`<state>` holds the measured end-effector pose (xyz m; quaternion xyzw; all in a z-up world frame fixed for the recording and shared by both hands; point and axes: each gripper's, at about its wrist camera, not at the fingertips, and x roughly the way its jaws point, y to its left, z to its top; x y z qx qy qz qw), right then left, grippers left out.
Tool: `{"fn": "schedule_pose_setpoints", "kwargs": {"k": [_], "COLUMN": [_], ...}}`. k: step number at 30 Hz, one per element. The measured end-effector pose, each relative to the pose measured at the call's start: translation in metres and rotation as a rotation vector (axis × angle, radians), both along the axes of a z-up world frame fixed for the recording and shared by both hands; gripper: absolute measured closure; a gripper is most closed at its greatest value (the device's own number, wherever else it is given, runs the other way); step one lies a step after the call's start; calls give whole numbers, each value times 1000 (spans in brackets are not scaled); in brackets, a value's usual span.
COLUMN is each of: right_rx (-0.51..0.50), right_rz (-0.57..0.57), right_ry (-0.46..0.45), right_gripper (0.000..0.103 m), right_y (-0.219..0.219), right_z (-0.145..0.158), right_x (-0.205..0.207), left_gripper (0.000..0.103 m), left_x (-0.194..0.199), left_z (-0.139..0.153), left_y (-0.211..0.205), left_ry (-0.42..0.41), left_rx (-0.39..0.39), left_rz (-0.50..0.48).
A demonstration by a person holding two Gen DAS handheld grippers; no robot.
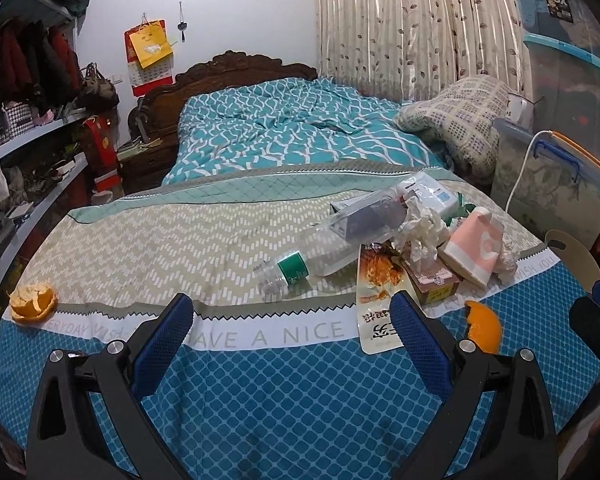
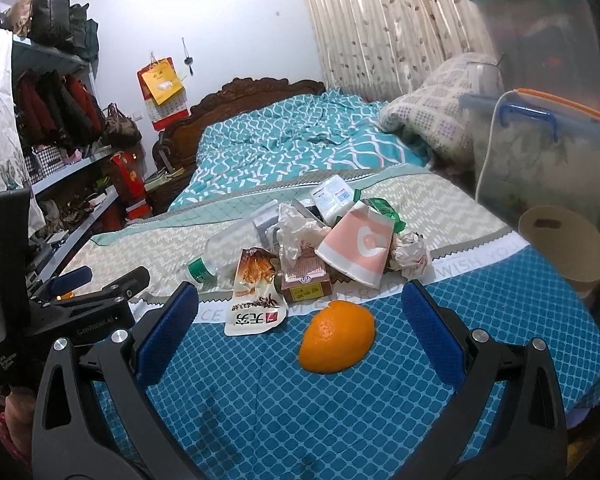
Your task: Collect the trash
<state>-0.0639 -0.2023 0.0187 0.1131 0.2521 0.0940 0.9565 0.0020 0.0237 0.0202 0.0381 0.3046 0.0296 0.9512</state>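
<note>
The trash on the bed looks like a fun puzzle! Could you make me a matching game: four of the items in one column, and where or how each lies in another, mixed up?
Things:
1. plastic bottle
2. pink paper cup
3. orange peel
4. snack wrapper

Descriptions:
A. alone on the blue patterned cloth, between the open fingers of the right hand-held gripper
B. flat, with printed food picture, at the pile's near edge
C. clear, on its side, uncapped, green label
D. crushed, tipped over on the pile

Pairs: 1-C, 2-D, 3-A, 4-B
</note>
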Motion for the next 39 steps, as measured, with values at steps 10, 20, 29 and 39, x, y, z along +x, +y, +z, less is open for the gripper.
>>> {"fn": "schedule_pose_setpoints", "kwargs": {"k": [10, 20, 29, 39], "right_rx": [-1, 26, 39, 119], "right_rz": [-12, 4, 31, 51], "right_ry": [7, 41, 96, 237], "right_gripper": [3, 3, 3, 20], "right_y": [-4, -8, -9, -27], "right_z": [0, -7, -20, -60], "right_x": [1, 8, 20, 47], "left_gripper": [9, 9, 9, 9], "left_x": [4, 10, 16, 35], "left_z": [-6, -12, -19, -38], "left_y": [3, 8, 11, 23], "left_ry": [28, 45, 61, 118], "left_rx": [-12, -22, -36, -137], "left_rz": [5, 24, 9, -10]}}
